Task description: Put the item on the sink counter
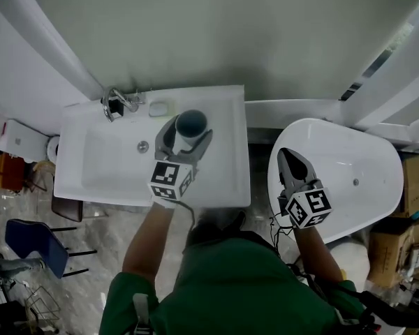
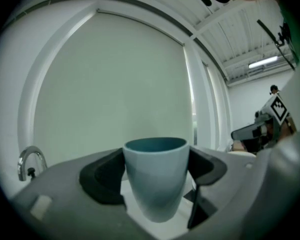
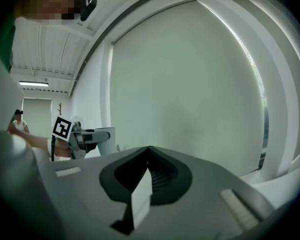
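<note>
A light blue cup (image 1: 191,121) stands upright between the jaws of my left gripper (image 1: 188,132), over the right side of the white sink counter (image 1: 232,110). In the left gripper view the black pads (image 2: 106,176) press both sides of the cup (image 2: 155,194), so my left gripper (image 2: 157,166) is shut on it. A white surface shows just beneath the cup; I cannot tell whether the cup touches it. My right gripper (image 1: 291,156) hovers over the bathtub with nothing in it. In the right gripper view its jaws meet at the tip of my right gripper (image 3: 148,151).
A chrome faucet (image 1: 115,103) and a small pale soap dish (image 1: 159,108) sit at the sink's back edge, and the drain (image 1: 143,146) lies in the basin. A white bathtub (image 1: 366,152) stands to the right. On the floor are a blue chair (image 1: 26,239) and cardboard boxes (image 1: 405,222).
</note>
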Motion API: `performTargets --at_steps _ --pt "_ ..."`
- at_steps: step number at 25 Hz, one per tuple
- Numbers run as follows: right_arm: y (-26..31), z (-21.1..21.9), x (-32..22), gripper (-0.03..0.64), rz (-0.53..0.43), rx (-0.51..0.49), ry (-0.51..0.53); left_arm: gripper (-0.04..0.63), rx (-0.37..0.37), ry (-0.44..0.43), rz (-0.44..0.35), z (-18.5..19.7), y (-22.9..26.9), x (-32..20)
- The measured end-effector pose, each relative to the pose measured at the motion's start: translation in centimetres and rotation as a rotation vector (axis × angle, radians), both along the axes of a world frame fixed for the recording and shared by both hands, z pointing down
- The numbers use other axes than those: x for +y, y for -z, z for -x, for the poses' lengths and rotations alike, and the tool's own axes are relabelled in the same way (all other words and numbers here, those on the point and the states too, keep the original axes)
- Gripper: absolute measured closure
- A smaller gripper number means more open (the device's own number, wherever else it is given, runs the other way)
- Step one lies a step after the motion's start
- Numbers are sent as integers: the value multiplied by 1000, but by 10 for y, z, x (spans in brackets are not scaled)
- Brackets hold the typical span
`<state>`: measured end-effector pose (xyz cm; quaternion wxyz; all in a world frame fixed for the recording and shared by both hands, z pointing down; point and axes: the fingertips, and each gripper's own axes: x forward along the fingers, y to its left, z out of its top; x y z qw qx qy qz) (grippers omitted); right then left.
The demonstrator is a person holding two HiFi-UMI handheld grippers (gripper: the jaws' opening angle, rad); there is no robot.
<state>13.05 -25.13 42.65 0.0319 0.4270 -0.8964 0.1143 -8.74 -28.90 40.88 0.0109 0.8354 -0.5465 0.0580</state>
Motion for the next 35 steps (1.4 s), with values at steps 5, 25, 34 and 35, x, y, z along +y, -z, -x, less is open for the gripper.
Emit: performTargets --at_steps 5,25,34,35 --pt "-9 -3 -26 618 31 3 -32 215 8 -38 17 -7 -14 -49" --pt "-67 -23 -79 618 163 83 -193 215 -63 -141 208 -14 -168 -190" --pt "-73 -18 -90 618 187 92 -193 212 -99 -154 264 -26 -209 -205" --pt "-74 -17 -91 618 187 91 -190 210 -107 -154 271 -26 -214 -205"
